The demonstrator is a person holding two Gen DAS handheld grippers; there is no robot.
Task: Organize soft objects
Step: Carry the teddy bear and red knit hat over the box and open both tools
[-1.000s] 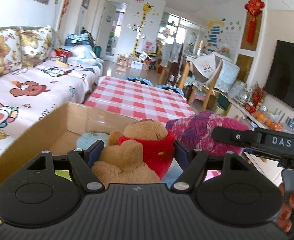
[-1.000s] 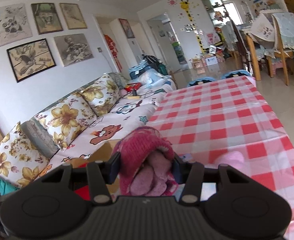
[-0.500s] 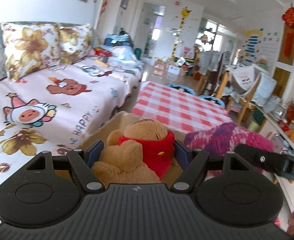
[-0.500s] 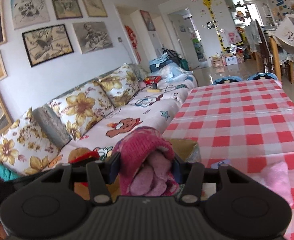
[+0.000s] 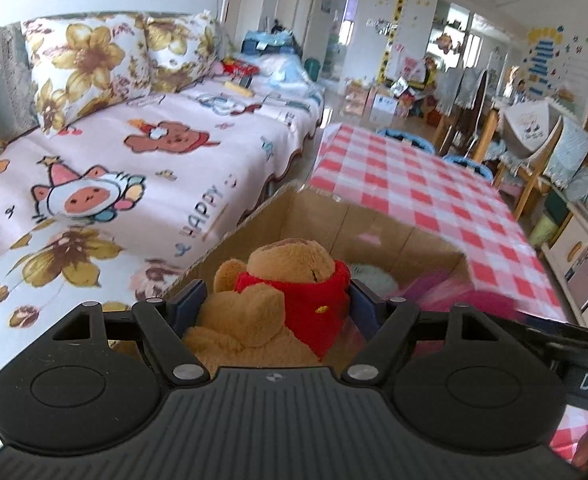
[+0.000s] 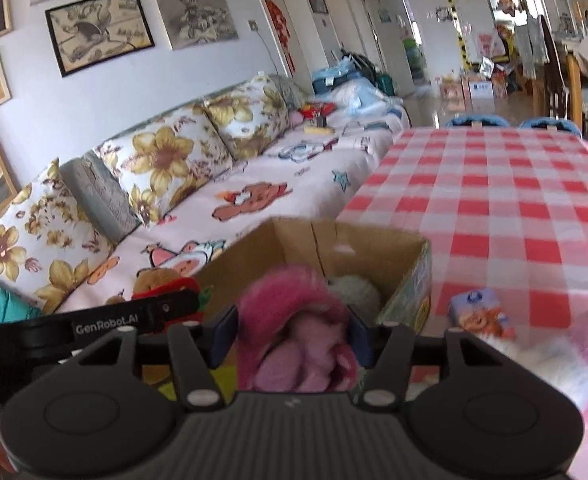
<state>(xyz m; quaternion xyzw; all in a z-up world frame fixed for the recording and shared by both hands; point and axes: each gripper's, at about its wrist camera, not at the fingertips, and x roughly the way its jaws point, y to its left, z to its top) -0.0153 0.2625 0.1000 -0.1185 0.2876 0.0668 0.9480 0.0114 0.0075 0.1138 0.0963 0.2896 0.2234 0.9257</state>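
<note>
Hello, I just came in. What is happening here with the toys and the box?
A person holds a gripper in each hand and is putting soft things away. The left gripper is shut on a brown teddy bear in a red scarf. The right gripper is shut on a pink knitted hat. Both hang at the open cardboard box, which stands on the table with the red checked cloth. A pale fluffy item already lies inside. Neither thing is released yet.
</note>
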